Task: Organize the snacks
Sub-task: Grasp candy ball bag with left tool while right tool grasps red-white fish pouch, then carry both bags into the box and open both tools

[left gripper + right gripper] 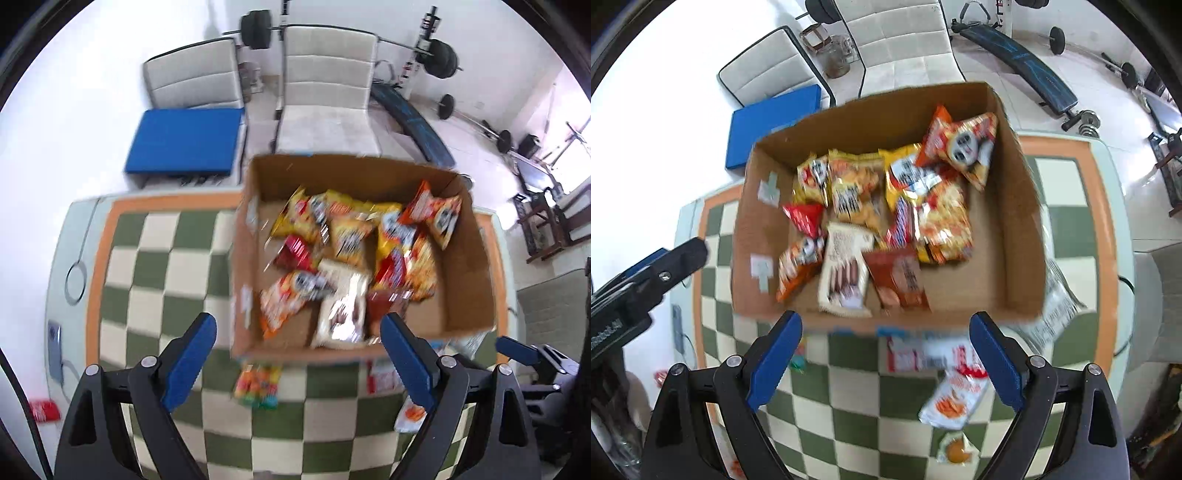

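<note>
An open cardboard box [469, 280] [1019, 236] stands on a green-and-cream checkered table and holds several snack packets, among them a white wafer pack [341, 306] [846, 273] and a brown pack [901, 280]. My left gripper [299, 354] is open and empty, above the box's near edge. My right gripper [886, 354] is open and empty, also at the near edge. Loose on the table: a colourful candy pack [256, 386], a red-and-white pack [916, 356], a white-and-orange pack [955, 398] and a small round snack [956, 450].
A silver packet [1052, 314] lies by the box's right side. Two white chairs [328, 96] and a blue pad [184, 142] stand beyond the table, with gym weights [439, 59] behind. A red packet [44, 410] lies on the floor at left.
</note>
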Motion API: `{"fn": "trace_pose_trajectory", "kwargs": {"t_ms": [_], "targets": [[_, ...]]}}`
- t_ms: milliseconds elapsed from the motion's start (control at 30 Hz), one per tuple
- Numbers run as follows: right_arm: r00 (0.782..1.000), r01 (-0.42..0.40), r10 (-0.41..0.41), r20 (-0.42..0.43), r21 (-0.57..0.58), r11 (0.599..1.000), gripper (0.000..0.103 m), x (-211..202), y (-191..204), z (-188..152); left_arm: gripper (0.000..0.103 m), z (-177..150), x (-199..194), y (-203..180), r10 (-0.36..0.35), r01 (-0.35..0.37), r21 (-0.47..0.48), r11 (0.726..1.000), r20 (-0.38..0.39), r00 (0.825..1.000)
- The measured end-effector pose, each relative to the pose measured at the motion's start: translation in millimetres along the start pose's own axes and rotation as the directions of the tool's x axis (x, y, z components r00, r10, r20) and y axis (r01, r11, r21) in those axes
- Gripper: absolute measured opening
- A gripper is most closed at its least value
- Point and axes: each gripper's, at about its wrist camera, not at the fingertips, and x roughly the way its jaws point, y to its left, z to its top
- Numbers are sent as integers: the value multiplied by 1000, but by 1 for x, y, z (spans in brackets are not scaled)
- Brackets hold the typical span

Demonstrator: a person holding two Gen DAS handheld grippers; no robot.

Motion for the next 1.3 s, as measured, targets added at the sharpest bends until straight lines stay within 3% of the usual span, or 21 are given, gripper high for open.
{"fn": "trace_pose_trajectory", "kwargs": {"t_ms": [67, 167, 367, 500, 667, 800, 867, 900, 933, 1067, 1167, 1267, 1300], "targets": [[1000, 22, -21, -6, 17, 1000, 94, 1, -7, -23, 91, -23, 6, 7, 18, -19, -14, 1000, -27, 999], [998, -22, 28, -56, 103, 994, 94, 15, -28, -54, 91, -52, 28, 17, 31, -34, -33, 999, -105, 994], [987, 19, 24, -160, 259, 966, 94, 66, -73, -96, 91, -86, 88, 40, 40, -59, -66, 996, -260, 965], [979, 81, -21, -203, 290, 954, 94, 95, -86, -105, 91, -91, 121, 48, 56, -78, -55, 995, -321, 945], [969, 132, -61, -239, 297, 946, 94, 118, -93, -109, 91, -90, 161, 37, 94, -88, 34, 996, -372, 924], [963, 149, -69, -260, 306, 940, 94, 128, -93, -111, 91, -94, 189, 28, 90, -63, 76, 995, -420, 903], [960, 159, -74, -269, 309, 938, 94, 134, -92, -111, 91, -96, 192, 25, 70, -39, 84, 996, -407, 911], [958, 166, -78, -277, 311, 936, 94, 138, -92, -111, 88, -97, 192, 23, 78, -43, 97, 994, -398, 914], [956, 170, -80, -283, 308, 936, 94, 141, -91, -110, 75, -98, 192, 22, 77, -40, 100, 994, -397, 914], [942, 212, -118, -313, 283, 935, 94, 154, -89, -111, 55, -102, 185, 22, 88, -54, 98, 994, -385, 919], [930, 265, -190, -314, 216, 940, 88, 156, -78, -113, 54, -115, 180, 24, 76, -50, 75, 996, -395, 916], [926, 295, -254, -279, 117, 948, 69, 154, -62, -118, 54, -136, 174, 22, 71, -50, 64, 997, -400, 914], [932, 278, -245, -269, 94, 956, 67, 153, -58, -122, 54, -145, 171, 20, 68, -49, 58, 997, -408, 910]]}}
